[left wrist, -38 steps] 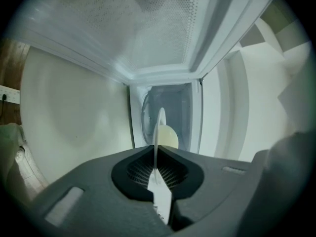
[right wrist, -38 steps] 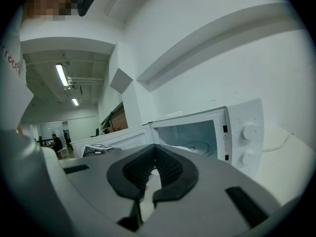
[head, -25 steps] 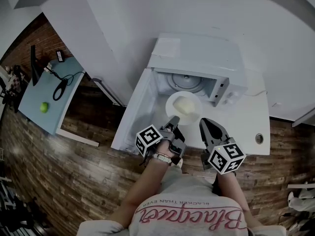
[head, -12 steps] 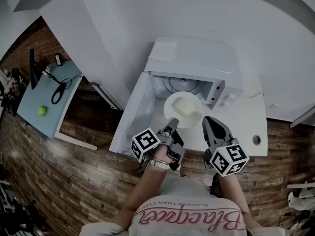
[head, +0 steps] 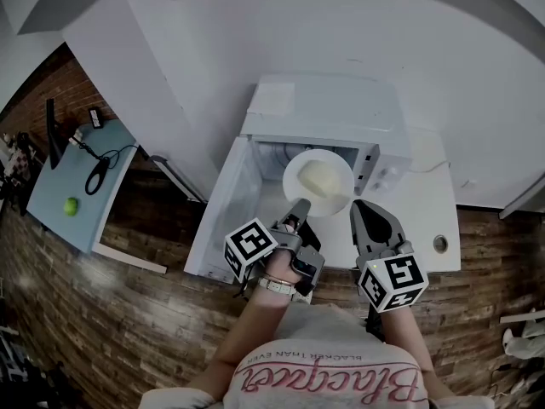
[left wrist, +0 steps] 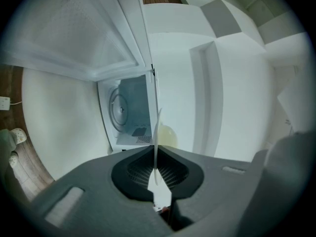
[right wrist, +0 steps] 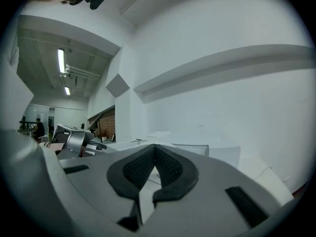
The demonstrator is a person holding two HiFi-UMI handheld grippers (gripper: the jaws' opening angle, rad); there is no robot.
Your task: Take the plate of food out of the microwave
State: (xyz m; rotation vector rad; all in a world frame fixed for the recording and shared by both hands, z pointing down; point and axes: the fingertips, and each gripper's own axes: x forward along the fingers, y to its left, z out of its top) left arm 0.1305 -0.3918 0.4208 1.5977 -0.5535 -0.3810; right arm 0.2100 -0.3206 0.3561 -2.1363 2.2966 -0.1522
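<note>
Plate clears the oven: my left claw (head: 299, 211) is clamped on the near rim of the plate (head: 290, 177) and holds it up in front of the open microwave (head: 324, 109), with the pale yellow food (head: 318, 178) sitting level on it

In the left gripper view the rim runs edge-on between the closed pads. Behind it the cavity (left wrist: 129, 110) shows only its turntable (left wrist: 117, 108), so I judge the plate to be out of the oven, with only a place to set it down left to find

My right claw (head: 364, 213) hangs just to the right of the plate without touching it. Its tips are together with nothing between them

The door (head: 223, 211) stands swung wide to the left over the white tabletop (head: 426, 228)

Against the frame a second ago, the plate is higher. Then it hung low in front of the opening, with the turntable in plain sight beyond it. Now, from the head view, it covers the upper front edge of the oven and hides most of the cavity. Both claws have risen with it, and the left claw's grip has not changed

A one-sided pinch on the rim could let the far edge dip
</note>
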